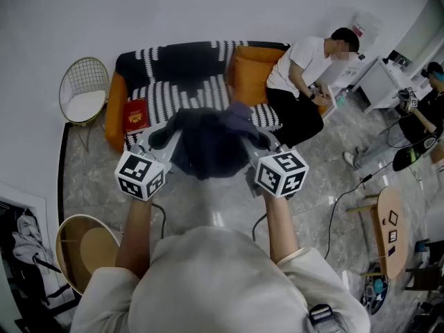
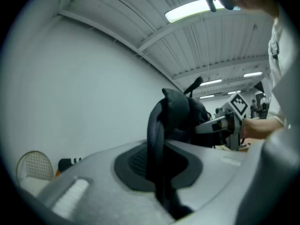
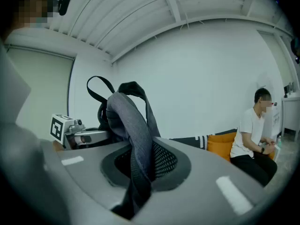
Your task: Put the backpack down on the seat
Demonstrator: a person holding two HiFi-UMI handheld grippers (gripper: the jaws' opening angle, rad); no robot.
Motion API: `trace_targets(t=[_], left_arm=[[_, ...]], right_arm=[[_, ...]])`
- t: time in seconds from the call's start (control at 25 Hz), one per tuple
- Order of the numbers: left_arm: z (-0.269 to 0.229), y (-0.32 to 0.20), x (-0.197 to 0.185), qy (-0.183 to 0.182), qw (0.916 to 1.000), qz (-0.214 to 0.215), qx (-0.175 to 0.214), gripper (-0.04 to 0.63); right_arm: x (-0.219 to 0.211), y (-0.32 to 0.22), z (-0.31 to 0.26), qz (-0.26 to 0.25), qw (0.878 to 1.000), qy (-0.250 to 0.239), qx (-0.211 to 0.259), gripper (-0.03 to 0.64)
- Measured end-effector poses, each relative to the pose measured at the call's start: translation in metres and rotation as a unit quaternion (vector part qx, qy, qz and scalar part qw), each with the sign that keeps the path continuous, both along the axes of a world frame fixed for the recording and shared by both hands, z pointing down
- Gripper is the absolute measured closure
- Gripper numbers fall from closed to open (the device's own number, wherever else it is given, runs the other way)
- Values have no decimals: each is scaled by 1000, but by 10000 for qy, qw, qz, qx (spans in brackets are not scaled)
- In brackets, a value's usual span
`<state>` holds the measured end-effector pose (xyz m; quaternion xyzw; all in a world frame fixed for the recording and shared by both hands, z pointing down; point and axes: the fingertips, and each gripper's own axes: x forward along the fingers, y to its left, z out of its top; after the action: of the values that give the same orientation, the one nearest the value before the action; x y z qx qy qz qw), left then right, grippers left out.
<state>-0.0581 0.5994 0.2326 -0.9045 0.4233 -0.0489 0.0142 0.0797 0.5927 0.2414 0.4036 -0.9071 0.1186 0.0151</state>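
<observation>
Left gripper (image 2: 157,172) clamped on a strap (image 2: 153,135), right gripper (image 3: 136,170) on the other; backpack (image 1: 208,148) hangs upright between them, loop (image 3: 96,86) on top, facing the sofa (image 1: 180,64).

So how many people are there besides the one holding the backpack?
2. One person sits at the right end of the sofa; another is at the far right edge, partly cut off. Others may be unseen.
</observation>
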Motion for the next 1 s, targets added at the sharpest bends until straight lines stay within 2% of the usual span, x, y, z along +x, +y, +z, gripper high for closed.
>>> trace_targets(t=[0.6, 0.84, 1.0], left_arm=[[5, 4, 33, 196, 9995, -224, -41, 575], [16, -4, 46, 207, 9993, -210, -224, 575], [17, -21, 48, 172, 9995, -169, -207, 575]], right_arm=[[34, 3, 9, -374, 9993, -53, 0, 578], [46, -10, 15, -306, 9995, -41, -87, 578], [49, -28, 17, -306, 9994, -113, -89, 578]])
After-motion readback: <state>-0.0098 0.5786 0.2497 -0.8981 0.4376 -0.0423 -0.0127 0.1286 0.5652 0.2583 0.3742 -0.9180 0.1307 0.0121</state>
